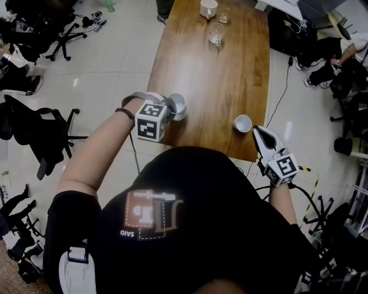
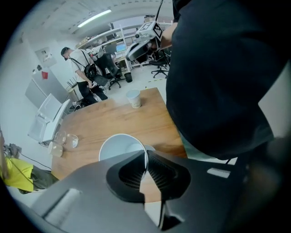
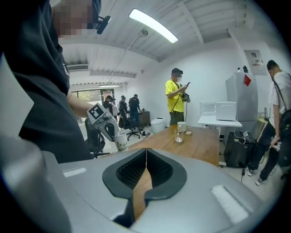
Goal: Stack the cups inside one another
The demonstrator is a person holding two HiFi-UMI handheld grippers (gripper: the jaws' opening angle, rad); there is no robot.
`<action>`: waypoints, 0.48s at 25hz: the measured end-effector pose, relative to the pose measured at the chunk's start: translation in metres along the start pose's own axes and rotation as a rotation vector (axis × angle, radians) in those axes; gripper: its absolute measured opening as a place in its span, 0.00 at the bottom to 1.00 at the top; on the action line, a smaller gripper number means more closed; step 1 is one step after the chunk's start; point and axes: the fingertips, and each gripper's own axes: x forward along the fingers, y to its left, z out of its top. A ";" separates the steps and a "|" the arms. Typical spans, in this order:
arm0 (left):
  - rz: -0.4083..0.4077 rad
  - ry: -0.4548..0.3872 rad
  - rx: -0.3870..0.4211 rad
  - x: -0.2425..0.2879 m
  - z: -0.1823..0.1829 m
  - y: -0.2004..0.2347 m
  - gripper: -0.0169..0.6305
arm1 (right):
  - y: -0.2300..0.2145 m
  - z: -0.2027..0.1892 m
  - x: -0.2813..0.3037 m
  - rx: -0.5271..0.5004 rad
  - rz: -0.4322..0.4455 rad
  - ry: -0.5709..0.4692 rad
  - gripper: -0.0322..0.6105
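Head view: left gripper, jaws nearly together, pinched on the thin rim wall of 1 white paper cup with small printed pattern; cup carried open side up, at the left edge of the brown wooden table.

Left gripper view: same pinch confirmed, 1 pad inside the rim, 1 outside.

Right gripper: jaws fully together, nothing between them; second white paper cup upright on the table just ahead of its tips, untouched, well apart from the left gripper.

Far beyond both grippers, at the table's far end: 1 white mug, 2 clear drinking glasses.

Risks, judged:
- Slip or swing of the carried cup, from a 1-sided hold on a thin wall.
- Crumpling of that rim under harder squeeze.
- Tipping or skating of the standing cup during nesting, being light and unsteadied.
- Knock off the near table edge by the closed right gripper.

Writing: print on black shirt not read with confidence; cup pattern wordless; black-and-white square markers on gripper cube, no text.
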 end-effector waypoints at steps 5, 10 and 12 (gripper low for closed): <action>0.000 0.071 0.026 0.022 -0.012 -0.009 0.05 | 0.004 -0.003 -0.007 0.001 -0.009 0.011 0.08; 0.006 0.086 -0.002 0.036 -0.016 -0.011 0.05 | 0.005 -0.008 -0.015 -0.005 -0.020 0.013 0.08; 0.012 0.073 -0.045 0.038 -0.016 -0.008 0.12 | 0.006 -0.008 -0.016 -0.004 -0.021 0.016 0.08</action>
